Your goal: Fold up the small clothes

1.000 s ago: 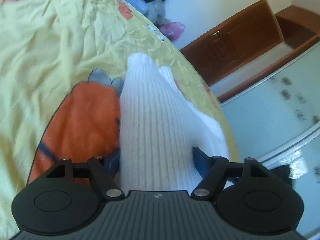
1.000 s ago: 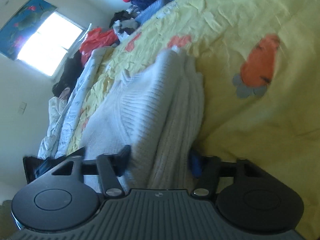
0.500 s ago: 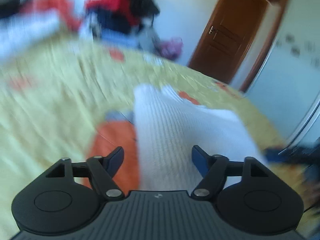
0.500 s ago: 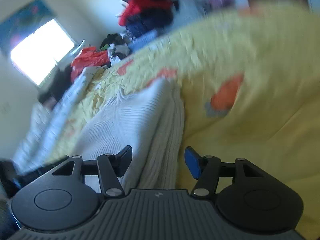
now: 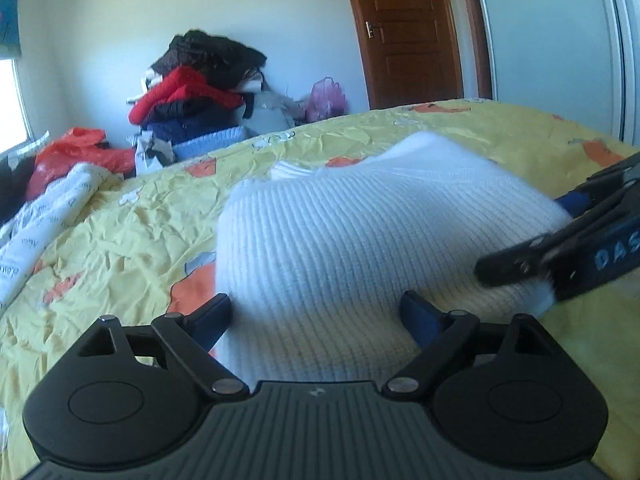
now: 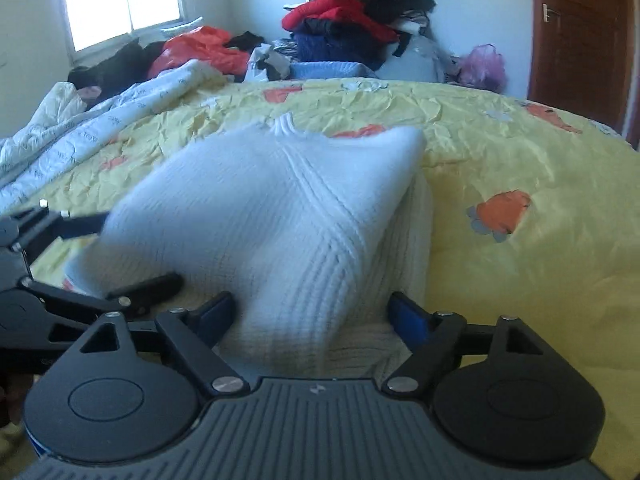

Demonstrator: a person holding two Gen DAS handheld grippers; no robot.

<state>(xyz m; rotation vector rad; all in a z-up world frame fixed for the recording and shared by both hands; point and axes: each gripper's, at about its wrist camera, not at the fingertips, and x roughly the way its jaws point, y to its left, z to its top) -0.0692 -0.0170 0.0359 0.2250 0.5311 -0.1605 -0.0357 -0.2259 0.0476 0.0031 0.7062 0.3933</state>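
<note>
From the left wrist, the left gripper (image 5: 316, 314) stands wide, its jaws having just been opening; the near edge of a white knitted garment (image 5: 360, 240) lies between the blue pads (image 5: 416, 314) without being pressed, so nothing is held. The garment rests folded into a thick bundle on the yellow bedspread (image 5: 120, 232), and the right gripper (image 5: 532, 240) reaches in from the right edge of this view, its dark finger lying across the knit's right side. Behind, a heap of clothes (image 5: 200, 88) is piled by the wall near a brown door (image 5: 408, 32). From the right wrist, the right gripper (image 6: 310, 312) also stands spread, its jaws having just been opening, with the white knitted garment (image 6: 280, 216) between the pads but loose. Here the top layer sits puffed above a cream layer beneath, and the left gripper (image 6: 120, 256) shows at the left with one finger resting on the fabric. The risk I see is that the springy knit, now let go, may sag open or slide off its lower layer, spoiling the fold. A finger still lying on the ribbing could also snag it and drag a layer along if either hand draws away carelessly.
</note>
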